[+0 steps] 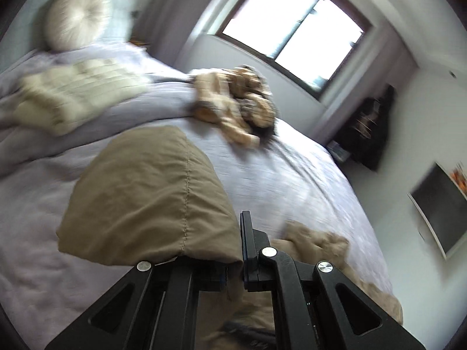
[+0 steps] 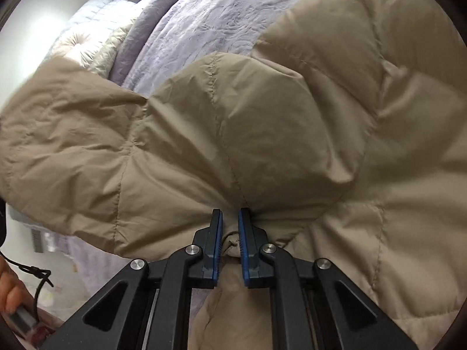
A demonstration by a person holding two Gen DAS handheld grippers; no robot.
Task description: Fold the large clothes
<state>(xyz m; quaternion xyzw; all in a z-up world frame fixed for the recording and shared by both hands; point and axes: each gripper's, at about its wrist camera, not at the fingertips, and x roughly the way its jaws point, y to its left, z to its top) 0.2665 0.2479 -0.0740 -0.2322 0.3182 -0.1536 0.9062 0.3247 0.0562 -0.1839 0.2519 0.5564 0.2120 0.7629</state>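
My right tool (image 2: 230,227) pinches the tan quilted puffer coat (image 2: 262,122); my left tool (image 1: 236,245) clenches its fold, one finger hidden. The lavender bed (image 1: 277,180) blurs.

The right gripper (image 2: 230,224), at lower centre of the frame, pinches a fold of the tan puffer jacket (image 2: 292,122) that fills most of the frame, over a lilac bedspread (image 2: 204,23) at the top.

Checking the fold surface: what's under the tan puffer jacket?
The tan puffer jacket lies on the lavender quilted bedspread, which shows past its upper edge. Whatever sits directly beneath the jacket is covered. The right gripper pinches a fold.
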